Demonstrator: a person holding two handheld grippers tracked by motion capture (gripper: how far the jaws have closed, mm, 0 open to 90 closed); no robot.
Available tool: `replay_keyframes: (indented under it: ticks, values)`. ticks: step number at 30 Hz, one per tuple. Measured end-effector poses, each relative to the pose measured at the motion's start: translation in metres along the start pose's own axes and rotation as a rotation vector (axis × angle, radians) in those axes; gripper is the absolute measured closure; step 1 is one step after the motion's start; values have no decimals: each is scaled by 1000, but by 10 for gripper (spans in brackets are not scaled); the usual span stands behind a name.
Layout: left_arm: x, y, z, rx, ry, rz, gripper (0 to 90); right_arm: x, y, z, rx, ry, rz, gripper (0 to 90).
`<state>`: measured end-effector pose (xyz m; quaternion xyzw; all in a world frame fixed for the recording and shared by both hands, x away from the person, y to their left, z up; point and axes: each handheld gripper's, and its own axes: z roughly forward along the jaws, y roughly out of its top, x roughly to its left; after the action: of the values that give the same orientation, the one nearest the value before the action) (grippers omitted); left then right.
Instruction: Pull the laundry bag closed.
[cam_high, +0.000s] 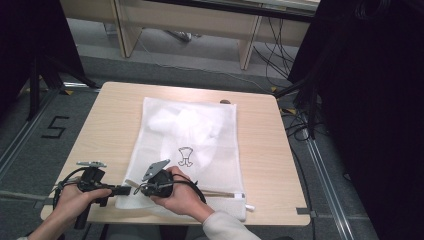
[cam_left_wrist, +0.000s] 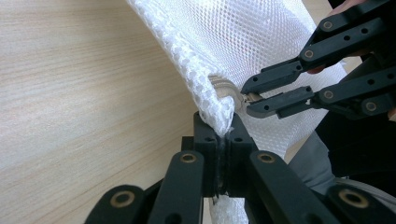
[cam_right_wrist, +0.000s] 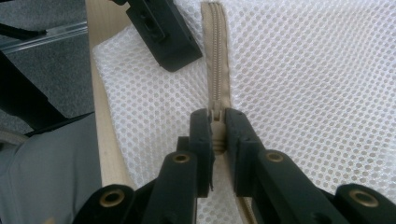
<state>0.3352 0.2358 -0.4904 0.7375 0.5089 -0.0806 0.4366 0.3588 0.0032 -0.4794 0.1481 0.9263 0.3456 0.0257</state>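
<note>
Zipping a mesh laundry bag (cam_high: 200, 135)

The left gripper (cam_left_wrist: 219, 128) pinched the bag's corner taut so the right gripper (cam_right_wrist: 218, 122), clamped on the zipper pull (cam_right_wrist: 217, 116), could slide it.

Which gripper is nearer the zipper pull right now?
Right. The right gripper is shut on the zipper pull of the mesh laundry bag. The left gripper clamps the bag's corner just beside it, apart from the pull.
</note>
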Motion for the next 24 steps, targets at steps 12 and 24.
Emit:
replay_keyframes:
  ticks: [12,24]
  values:
    - [0,1,-1,15,4,7,862,0,-3,-3,17,-3,1,828]
    - [1,1,-1,17,14,14,862,-3,-10,-9,31,-16,-2,828]
